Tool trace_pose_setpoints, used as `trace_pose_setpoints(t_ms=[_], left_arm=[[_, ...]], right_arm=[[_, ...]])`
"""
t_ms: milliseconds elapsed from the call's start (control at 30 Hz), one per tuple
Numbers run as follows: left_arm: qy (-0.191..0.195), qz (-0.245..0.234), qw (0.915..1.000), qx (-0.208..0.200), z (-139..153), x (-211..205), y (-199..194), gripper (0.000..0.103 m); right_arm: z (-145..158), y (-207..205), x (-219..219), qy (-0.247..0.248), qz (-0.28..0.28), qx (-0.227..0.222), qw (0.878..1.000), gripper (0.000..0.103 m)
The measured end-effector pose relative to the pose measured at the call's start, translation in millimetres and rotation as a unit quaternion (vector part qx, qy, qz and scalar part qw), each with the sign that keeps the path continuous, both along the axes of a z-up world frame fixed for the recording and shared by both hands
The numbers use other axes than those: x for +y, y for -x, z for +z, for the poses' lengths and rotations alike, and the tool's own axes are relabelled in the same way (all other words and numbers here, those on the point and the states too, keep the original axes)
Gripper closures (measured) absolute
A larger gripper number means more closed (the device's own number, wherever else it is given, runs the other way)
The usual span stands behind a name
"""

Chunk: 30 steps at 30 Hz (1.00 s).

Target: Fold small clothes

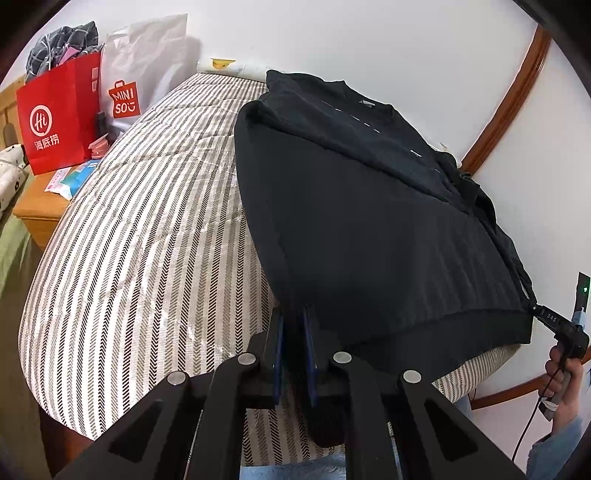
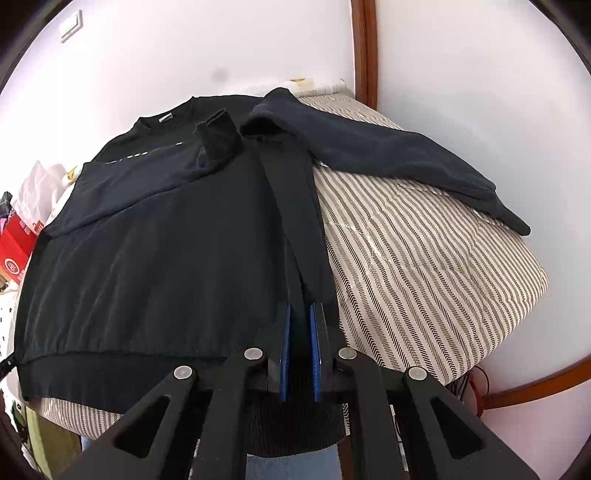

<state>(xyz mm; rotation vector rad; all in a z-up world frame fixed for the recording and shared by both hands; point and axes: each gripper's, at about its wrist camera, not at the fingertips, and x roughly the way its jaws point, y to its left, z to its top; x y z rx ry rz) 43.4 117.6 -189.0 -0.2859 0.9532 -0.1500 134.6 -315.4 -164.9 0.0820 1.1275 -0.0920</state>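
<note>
Lying flat on the striped mattress, hem at its near edge, the black sweatshirt is partly folded; one sleeve crosses the chest, the other trails outward; left gripper and right gripper each pinch a hem corner.

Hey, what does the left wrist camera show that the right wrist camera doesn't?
Only the left wrist view shows the wooden nightstand, the MINISO bag and the person's hand holding the right hand-held gripper. Only the right wrist view shows a wall switch, a sleeve cuff folded onto the chest and the other sleeve stretched across the mattress. Both show the black sweatshirt on the striped mattress, the red bag, and a hem corner clamped in each gripper, including the left hand-held gripper.
</note>
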Motion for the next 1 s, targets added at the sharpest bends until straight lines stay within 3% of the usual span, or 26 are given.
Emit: trace_pose_setpoints(t_ms=[233,433,733,1000], left_arm=[[0.004,0.003,1.0000,0.002,0,2,-2,0.085],[-0.012,0.020,0.9996,-0.017,9,6,-2,0.065],[-0.016,0.021,0.9992,-0.028,16,6,-16,0.050],[-0.018,0.024,0.9992,-0.026,19,6,-30,0.049]], right_arm=[[1,-2,-1,0.004,0.001,0.010,1.000,0.087],[14,-4,2,0.021,0.000,-0.009,1.000,0.063],[32,-23,13,0.042,0.010,-0.030,0.999,0.055],[35,-45,31,0.043,0.031,-0.034,0.998,0.052]])
